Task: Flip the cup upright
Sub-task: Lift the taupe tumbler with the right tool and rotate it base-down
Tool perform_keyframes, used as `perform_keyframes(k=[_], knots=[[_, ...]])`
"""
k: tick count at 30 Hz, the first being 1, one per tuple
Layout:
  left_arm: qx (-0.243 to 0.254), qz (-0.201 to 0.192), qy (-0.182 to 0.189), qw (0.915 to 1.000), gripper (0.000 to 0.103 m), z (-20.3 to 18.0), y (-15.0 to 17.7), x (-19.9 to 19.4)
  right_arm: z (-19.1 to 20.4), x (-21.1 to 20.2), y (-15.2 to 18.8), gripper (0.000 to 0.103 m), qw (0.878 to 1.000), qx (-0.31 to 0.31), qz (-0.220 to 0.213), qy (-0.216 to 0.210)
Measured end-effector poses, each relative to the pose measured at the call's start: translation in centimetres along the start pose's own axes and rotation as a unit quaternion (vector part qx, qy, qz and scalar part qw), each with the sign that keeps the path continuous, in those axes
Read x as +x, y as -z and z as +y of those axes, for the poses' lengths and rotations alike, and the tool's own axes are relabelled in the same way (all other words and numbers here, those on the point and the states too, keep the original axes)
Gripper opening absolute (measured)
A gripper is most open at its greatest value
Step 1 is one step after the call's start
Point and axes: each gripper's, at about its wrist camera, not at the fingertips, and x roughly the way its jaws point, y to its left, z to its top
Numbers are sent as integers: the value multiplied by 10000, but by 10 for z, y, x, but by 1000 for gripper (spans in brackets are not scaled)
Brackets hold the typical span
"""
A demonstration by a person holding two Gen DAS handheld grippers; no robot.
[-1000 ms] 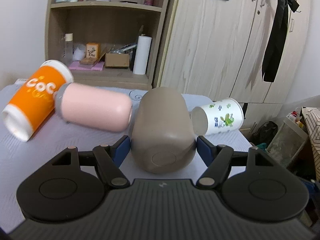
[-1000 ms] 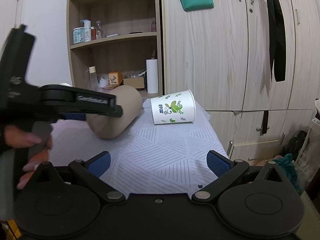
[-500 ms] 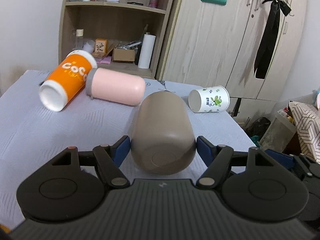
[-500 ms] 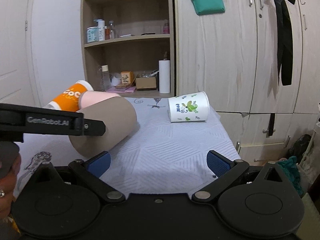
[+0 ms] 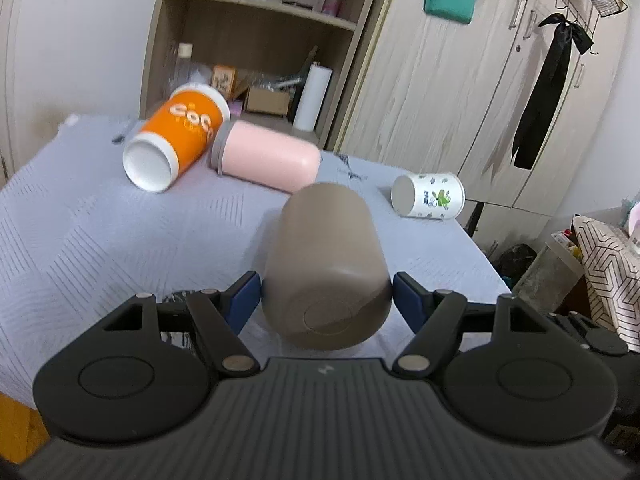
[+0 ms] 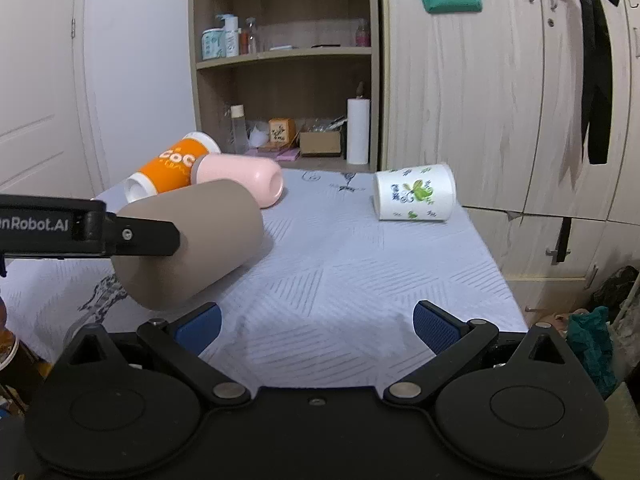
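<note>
My left gripper point(image 5: 326, 298) is shut on a brown cup point(image 5: 326, 264) near its base. The cup is tilted, its base towards the camera and its far end over the grey cloth. In the right wrist view the same brown cup point(image 6: 200, 248) hangs at the left with the left gripper's finger point(image 6: 140, 236) across it. My right gripper point(image 6: 316, 326) is open and empty above the cloth's front edge.
An orange cup point(image 5: 176, 140), a pink cup point(image 5: 268, 160) and a white floral paper cup point(image 5: 430, 196) lie on their sides on the grey tablecloth point(image 5: 100, 236). A shelf unit point(image 5: 248, 40) and wardrobe doors point(image 5: 460, 80) stand behind. Clutter lies on the floor at the right.
My left gripper has lifted the brown cup and tilted its view down towards the table. The right gripper has drawn back a little and stays open.
</note>
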Motion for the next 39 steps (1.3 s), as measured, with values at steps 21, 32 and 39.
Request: perform_keyframes(k=[21,32,39], knots=[[-238,1489,1596,9756,80,35,-65,41,20,32,-54,103,9760,383,1044,-1872],[-688,2258,1882,9533,79,35,-63,93,3,66,-69,103,9581,1123,1835,-1893],[-861,2506,1994,9434,79,27,-60,112,-13,79,-75,91,9498,1386,2122,-1834]])
